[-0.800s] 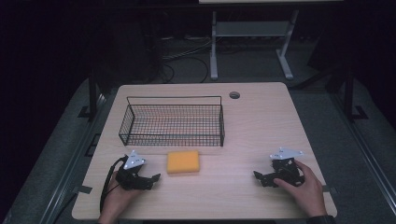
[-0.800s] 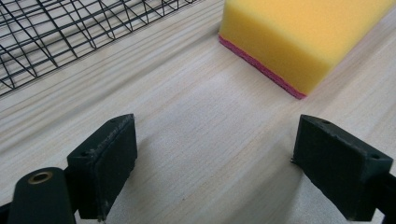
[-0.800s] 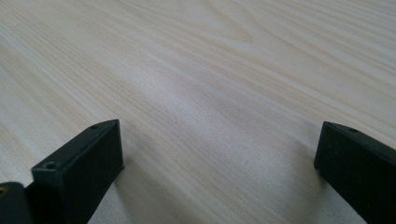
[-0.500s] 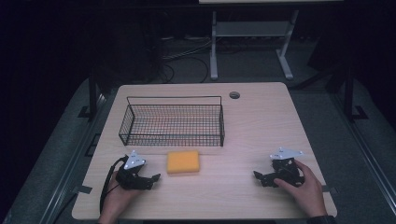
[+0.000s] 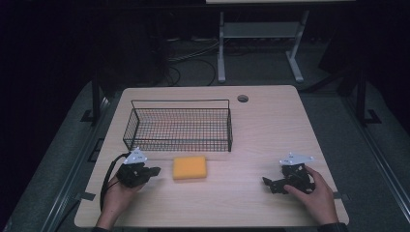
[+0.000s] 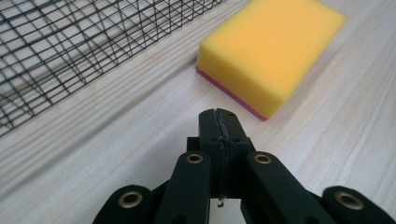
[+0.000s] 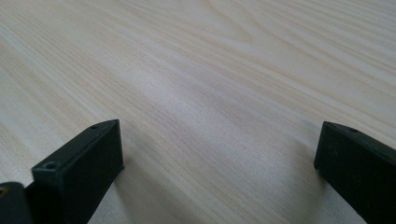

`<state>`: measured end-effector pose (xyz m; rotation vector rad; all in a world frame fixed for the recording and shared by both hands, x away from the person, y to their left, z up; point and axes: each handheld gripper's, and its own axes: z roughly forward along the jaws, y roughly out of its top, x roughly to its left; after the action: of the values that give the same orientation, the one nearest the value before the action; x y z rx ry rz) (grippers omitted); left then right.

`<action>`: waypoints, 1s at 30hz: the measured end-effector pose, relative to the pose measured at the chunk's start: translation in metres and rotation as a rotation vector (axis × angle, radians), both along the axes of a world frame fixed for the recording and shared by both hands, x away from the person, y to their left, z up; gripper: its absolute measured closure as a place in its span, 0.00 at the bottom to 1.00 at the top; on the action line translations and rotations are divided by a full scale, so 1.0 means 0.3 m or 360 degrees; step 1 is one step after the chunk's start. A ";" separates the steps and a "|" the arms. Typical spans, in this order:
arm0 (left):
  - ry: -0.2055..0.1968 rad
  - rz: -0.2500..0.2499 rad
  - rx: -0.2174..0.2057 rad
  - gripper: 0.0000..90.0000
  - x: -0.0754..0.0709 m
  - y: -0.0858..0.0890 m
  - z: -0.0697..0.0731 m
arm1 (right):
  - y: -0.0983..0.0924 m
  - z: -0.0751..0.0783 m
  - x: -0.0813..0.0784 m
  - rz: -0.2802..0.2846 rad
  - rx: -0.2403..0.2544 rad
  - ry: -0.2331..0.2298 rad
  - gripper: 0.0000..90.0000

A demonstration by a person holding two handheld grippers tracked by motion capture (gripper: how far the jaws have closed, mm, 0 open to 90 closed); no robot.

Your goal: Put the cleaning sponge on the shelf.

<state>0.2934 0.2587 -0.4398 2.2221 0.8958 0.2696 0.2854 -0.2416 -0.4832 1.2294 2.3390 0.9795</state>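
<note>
A yellow sponge (image 5: 190, 167) with a pink underside lies flat on the wooden table (image 5: 270, 125), just in front of a black wire basket (image 5: 179, 125). My left gripper (image 5: 153, 171) rests on the table a short way left of the sponge, pointing at it. In the left gripper view its jaws are pressed together with nothing between them (image 6: 218, 122), and the sponge (image 6: 271, 51) lies close ahead. My right gripper (image 5: 269, 184) rests near the front right of the table. The right gripper view has its fingers (image 7: 88, 161) spread wide over bare wood, holding nothing (image 7: 219, 149).
The basket holds nothing and stands left of centre. A round cable hole (image 5: 242, 98) sits near the table's far edge. Beyond the table stand a white metal frame (image 5: 256, 43) and loose cables on a dark floor.
</note>
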 end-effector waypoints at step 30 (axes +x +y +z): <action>-0.0147 -0.0104 0.0010 1.00 0.190 -0.162 0.029 | -0.001 0.000 0.000 0.0003 0.0000 -0.0001 0.00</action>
<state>0.3505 0.2101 -0.4313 2.2211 0.7729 0.3416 0.2856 -0.2418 -0.4832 1.2267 2.3399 0.9809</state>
